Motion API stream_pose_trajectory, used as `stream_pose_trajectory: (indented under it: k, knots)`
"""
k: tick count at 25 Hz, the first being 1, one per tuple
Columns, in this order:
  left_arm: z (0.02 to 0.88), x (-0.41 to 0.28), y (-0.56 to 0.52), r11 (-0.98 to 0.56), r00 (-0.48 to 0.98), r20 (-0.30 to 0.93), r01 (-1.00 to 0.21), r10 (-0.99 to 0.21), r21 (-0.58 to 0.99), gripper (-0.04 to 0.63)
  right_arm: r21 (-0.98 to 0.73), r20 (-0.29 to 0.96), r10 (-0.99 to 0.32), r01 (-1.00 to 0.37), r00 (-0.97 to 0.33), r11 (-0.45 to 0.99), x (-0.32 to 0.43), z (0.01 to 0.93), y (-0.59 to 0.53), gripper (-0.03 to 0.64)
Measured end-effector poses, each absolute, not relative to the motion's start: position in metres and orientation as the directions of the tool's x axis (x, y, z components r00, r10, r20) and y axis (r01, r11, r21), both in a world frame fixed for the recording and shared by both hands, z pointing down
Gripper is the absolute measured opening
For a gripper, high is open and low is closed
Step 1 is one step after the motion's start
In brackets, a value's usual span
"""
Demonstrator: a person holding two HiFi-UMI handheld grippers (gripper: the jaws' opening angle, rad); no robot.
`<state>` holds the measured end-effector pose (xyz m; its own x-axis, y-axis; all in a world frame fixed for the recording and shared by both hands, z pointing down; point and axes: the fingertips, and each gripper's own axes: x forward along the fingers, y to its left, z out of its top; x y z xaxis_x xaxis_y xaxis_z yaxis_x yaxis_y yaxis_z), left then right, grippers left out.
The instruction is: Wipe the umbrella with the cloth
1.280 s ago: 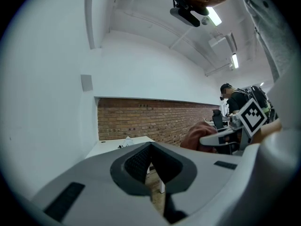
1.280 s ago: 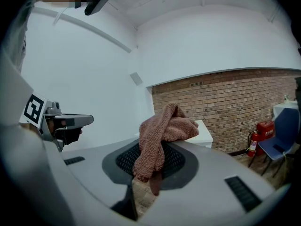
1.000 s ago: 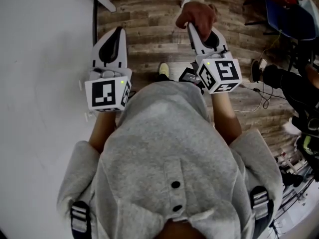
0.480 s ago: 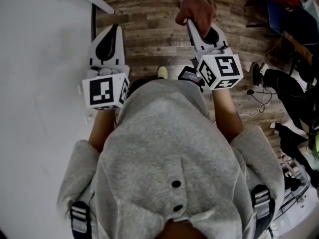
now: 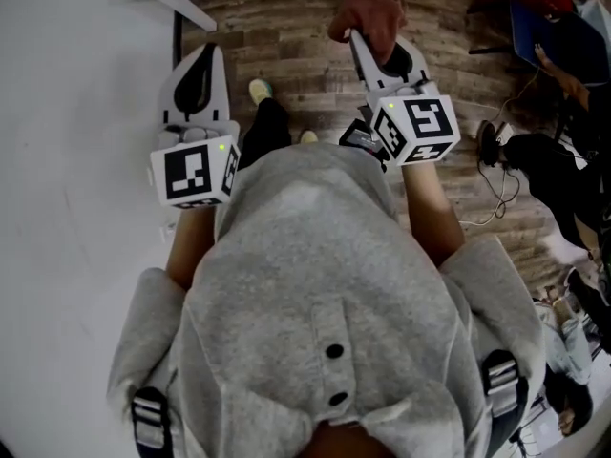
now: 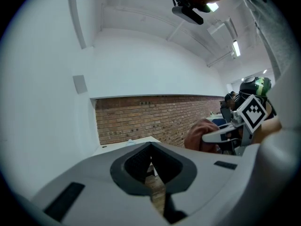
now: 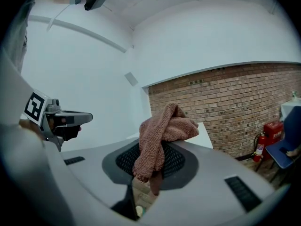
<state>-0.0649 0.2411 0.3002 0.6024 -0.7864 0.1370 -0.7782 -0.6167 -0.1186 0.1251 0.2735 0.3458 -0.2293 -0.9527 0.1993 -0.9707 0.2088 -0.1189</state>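
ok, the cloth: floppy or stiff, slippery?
Likely floppy: the cloth droops in loose folds from the shut right hand-held gripper. Probably light: a small pinch holds the whole bunch. Its nubby knit should grip, not slide.

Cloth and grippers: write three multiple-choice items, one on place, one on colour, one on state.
1. Where is the cloth? A) in the right gripper B) on the floor C) draped on a chair
2. Its colour? A) blue B) reddish-brown C) white
3. The left gripper is: A) wide open B) shut on the cloth C) shut, empty

Answers: 1 A, the right gripper view shows it pinched between the jaws; 2 B, it looks so in every view; 3 C, the left gripper view shows the jaws together with nothing between.
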Motion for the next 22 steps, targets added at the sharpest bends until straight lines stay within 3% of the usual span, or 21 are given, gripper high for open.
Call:
stream_pose_trajectory:
  k: [22]
  knots:
    - [0.31, -0.066, 0.085, -0.629, 0.615, 0.149, -0.773, -0.775, -0.084, 0.015, -0.103, 0.227, -0.95, -0.975, -0.214, 0.195, 0.13, 0.343, 0.121, 0.089]
